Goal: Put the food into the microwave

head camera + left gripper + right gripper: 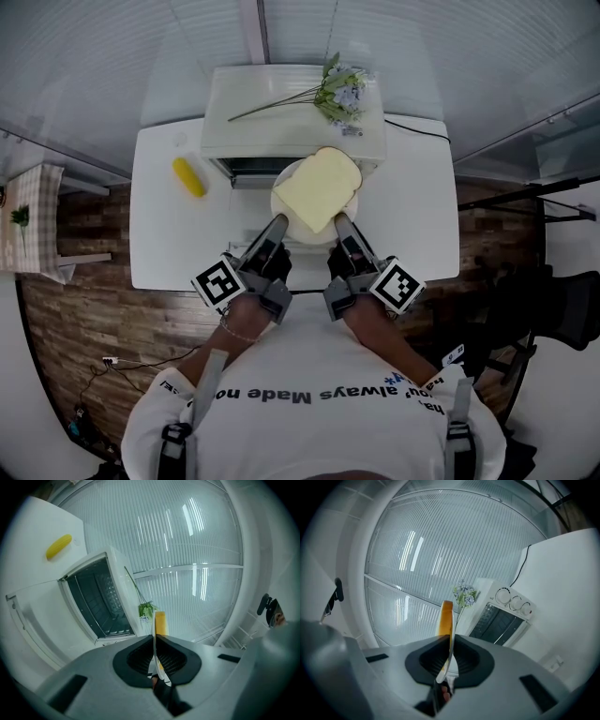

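A white plate [284, 201] carries a slice of pale yellow bread [319, 187] and hangs above the table, just in front of the microwave [281, 112]. My left gripper [278, 225] is shut on the plate's near-left rim, and my right gripper [339, 222] is shut on its near-right rim. In the left gripper view the plate [154, 654] shows edge-on between the jaws, with the bread [160, 623] beyond and the open microwave cavity [101, 602] to the left. The right gripper view shows the plate [449, 654], the bread [446, 616] and the microwave [504, 616] at right.
A yellow corn cob [188, 176] lies on the white table [159, 234] left of the microwave. A spray of flowers [337, 92] rests on the microwave's top. A cable [417, 129] runs off behind at the right. Ribbed translucent walls stand behind the table.
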